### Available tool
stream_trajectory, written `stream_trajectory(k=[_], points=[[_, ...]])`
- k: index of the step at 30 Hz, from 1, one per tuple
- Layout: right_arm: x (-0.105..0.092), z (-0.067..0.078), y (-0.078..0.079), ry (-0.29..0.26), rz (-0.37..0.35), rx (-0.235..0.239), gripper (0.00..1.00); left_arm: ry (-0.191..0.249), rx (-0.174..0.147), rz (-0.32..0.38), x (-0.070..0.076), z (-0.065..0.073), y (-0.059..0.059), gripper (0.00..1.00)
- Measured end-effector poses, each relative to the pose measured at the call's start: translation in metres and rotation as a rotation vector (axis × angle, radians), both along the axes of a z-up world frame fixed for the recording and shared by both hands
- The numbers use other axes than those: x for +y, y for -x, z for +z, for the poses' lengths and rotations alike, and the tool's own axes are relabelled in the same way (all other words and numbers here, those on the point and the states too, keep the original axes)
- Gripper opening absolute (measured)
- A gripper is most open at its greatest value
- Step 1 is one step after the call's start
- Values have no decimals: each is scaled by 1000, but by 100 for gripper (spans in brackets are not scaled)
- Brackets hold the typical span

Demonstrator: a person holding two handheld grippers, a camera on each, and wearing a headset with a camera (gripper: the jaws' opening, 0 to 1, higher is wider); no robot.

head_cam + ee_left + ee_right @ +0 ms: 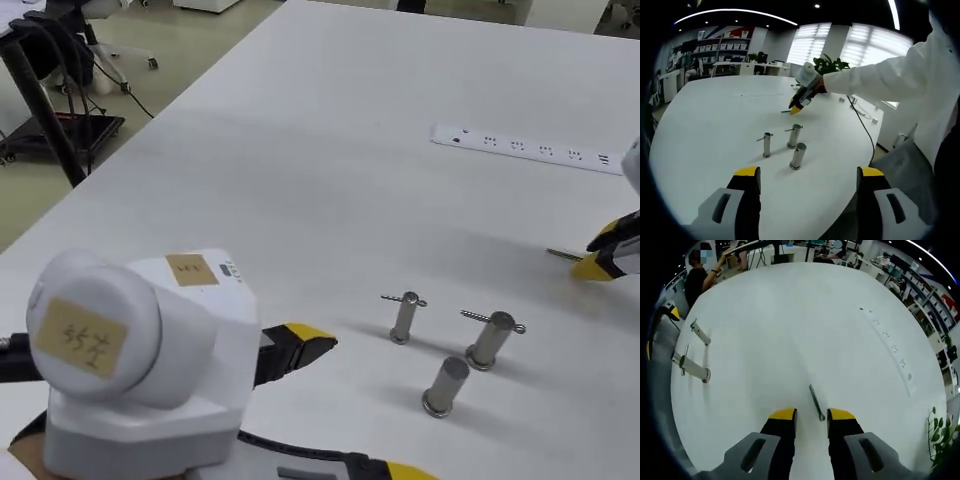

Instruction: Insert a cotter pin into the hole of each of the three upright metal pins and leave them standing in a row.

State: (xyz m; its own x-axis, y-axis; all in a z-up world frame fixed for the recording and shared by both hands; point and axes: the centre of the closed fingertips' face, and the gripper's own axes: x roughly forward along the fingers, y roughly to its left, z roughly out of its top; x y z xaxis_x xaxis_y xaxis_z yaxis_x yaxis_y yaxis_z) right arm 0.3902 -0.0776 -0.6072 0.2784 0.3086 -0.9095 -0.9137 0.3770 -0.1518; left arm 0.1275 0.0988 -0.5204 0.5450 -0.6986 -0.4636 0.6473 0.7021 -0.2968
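We take the bare pin (445, 386) as our landmark. It stands upright on the white table (300, 150) with nothing through its hole. Just beyond it stand two more upright metal pins, the first pin (404, 320) beyond and to its left and the second pin (490, 342) beyond and to its right. Each of these two carries a cotter pin crosswise through its top, one in the first (403, 299) and one in the second (492, 320). The bare pin sits nearer to us than the other two, roughly between them.

Well off to the right of the bare pin, the loose cotter pin (815, 401) lies flat on the table. The right gripper (811, 414) has its jaws part-way open around it. The pin's looped end is just beside one yellow jaw tip, and as far as we can see it is not clamped.

The left gripper (809, 172) is on the near-left side of the bare pin, with its jaws spread wide and nothing between them.

Far beyond the bare pin, a white power strip (530, 148) lies on the table.
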Motion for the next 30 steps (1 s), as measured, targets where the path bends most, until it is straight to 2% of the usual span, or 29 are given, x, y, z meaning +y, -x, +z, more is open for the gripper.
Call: stream_trajectory(k=[3, 6, 8, 10, 12, 23, 30], points=[[0, -4, 2, 27, 16, 7, 13, -2, 4, 5, 1, -1, -1, 77], [3, -3, 2, 21, 10, 8, 11, -1, 6, 6, 0, -2, -1, 76], [2, -4, 5, 23, 8, 27, 8, 1, 6, 5, 0, -2, -1, 76], [3, -6, 12, 8, -2, 68, 1, 9, 1, 13, -1, -2, -2, 76], [4, -6, 13, 19, 24, 62, 0, 19, 0, 16, -1, -1, -2, 76], [2, -7, 8, 68, 13, 92, 0, 30, 8, 16, 0, -2, 0, 74], [4, -8, 7, 107, 72, 75, 0, 41, 3, 18, 0, 0, -2, 73]])
